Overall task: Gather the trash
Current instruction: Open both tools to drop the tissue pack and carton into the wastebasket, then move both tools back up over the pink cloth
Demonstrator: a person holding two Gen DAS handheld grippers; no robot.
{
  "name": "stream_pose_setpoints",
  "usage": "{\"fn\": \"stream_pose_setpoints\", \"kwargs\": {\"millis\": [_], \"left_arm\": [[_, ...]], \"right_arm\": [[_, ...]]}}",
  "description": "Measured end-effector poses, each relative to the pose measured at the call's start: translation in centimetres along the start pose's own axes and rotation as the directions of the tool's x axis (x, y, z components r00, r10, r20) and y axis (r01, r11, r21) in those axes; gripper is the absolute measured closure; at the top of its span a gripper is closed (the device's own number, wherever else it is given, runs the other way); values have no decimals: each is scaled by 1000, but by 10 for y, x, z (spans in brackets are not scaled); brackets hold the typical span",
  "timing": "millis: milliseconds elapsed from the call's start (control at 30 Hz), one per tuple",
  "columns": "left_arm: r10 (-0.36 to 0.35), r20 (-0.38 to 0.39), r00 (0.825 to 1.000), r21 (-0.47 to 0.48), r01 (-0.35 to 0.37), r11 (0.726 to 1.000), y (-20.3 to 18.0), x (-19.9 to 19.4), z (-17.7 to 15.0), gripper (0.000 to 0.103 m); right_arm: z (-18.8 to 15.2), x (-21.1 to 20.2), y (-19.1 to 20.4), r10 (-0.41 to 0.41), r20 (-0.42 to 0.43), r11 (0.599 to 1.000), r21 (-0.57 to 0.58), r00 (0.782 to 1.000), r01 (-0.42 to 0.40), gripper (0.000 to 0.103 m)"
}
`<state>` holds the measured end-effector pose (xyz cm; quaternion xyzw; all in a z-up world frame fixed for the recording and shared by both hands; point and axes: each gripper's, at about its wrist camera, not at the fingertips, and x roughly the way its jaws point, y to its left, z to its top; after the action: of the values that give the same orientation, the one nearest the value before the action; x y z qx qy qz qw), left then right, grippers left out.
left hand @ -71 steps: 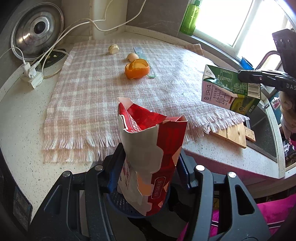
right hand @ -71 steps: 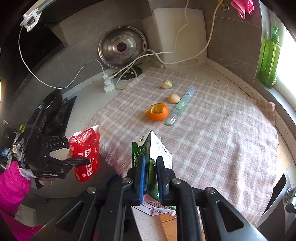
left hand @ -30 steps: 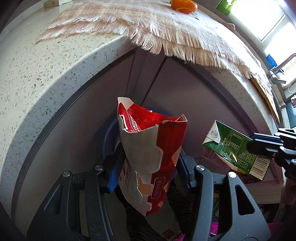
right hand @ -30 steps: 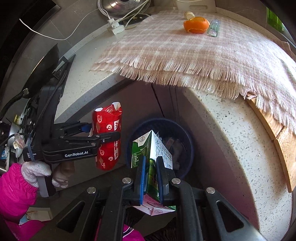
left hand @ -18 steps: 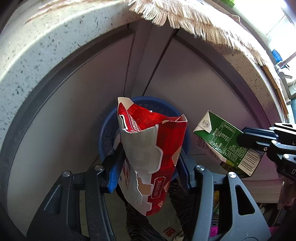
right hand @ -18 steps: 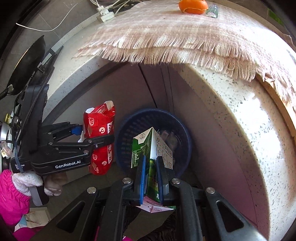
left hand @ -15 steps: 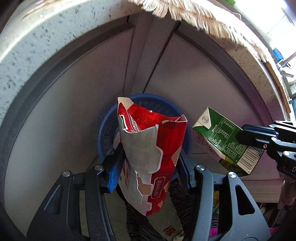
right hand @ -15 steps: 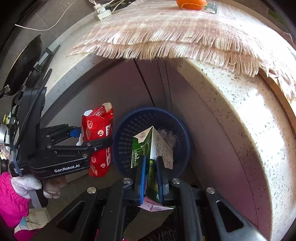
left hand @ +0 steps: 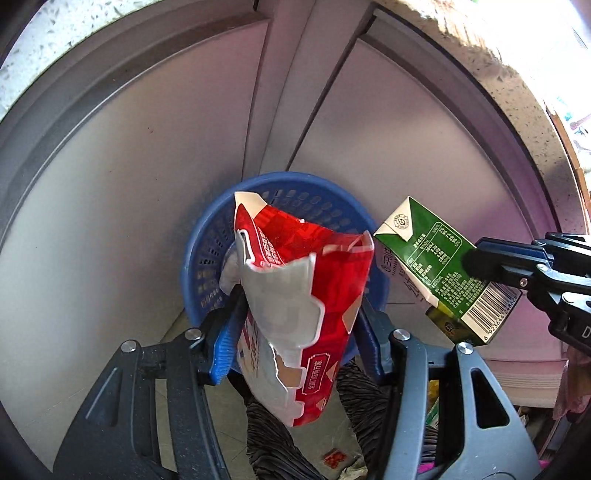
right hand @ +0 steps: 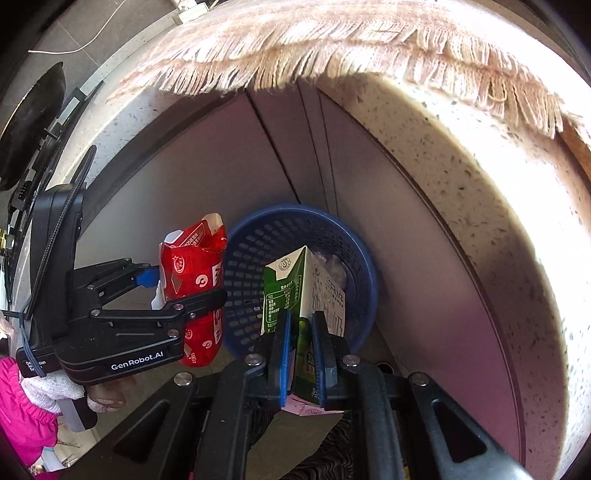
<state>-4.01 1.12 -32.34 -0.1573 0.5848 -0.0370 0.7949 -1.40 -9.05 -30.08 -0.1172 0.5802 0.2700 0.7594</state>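
My left gripper point(left hand: 295, 332) is shut on a torn red and white snack bag point(left hand: 303, 295), held just above the near rim of a blue plastic waste basket point(left hand: 207, 258). My right gripper point(right hand: 301, 332) is shut on a green and white milk carton point(right hand: 291, 288), held over the near side of the same basket point(right hand: 258, 236). In the left wrist view the carton point(left hand: 436, 258) hangs to the right of the basket, pinched by the right gripper's fingers point(left hand: 498, 262). In the right wrist view the bag point(right hand: 194, 266) sits left of the basket. Pale trash lies inside the basket.
The basket stands on the floor against grey cabinet doors point(left hand: 129, 166) under a speckled stone counter point(right hand: 461, 147). A fringed pink plaid cloth point(right hand: 332, 33) overhangs the counter edge. The person's pink sleeve point(right hand: 22, 424) is at the lower left.
Both grippers have dropped from counter height to the floor basket, each still holding its item. In the last half second they have come closer to the basket.
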Motion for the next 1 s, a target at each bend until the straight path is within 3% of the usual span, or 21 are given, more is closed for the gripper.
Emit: {"fn": "stream_pose_setpoints", "kwargs": {"millis": [133, 167, 233, 700, 1000], "left_arm": [[-5, 0, 1000, -15, 5, 1000, 2, 4, 1, 41], [-7, 0, 1000, -19, 7, 1000, 3, 5, 1, 41], [-6, -2, 1000, -21, 6, 1000, 4, 7, 1, 37], [32, 6, 999, -6, -32, 999, 2, -6, 0, 35], [62, 74, 995, -4, -62, 998, 4, -46, 6, 35]], "right_arm": [[3, -3, -1, 2, -5, 1000, -13, 1000, -2, 91], [3, -5, 0, -2, -3, 1000, -15, 1000, 2, 79], [4, -9, -1, -5, 5, 1000, -16, 1000, 5, 67], [6, -28, -11, 23, 9, 1000, -16, 1000, -22, 61], [3, -64, -6, 65, 42, 997, -53, 997, -62, 54]]}}
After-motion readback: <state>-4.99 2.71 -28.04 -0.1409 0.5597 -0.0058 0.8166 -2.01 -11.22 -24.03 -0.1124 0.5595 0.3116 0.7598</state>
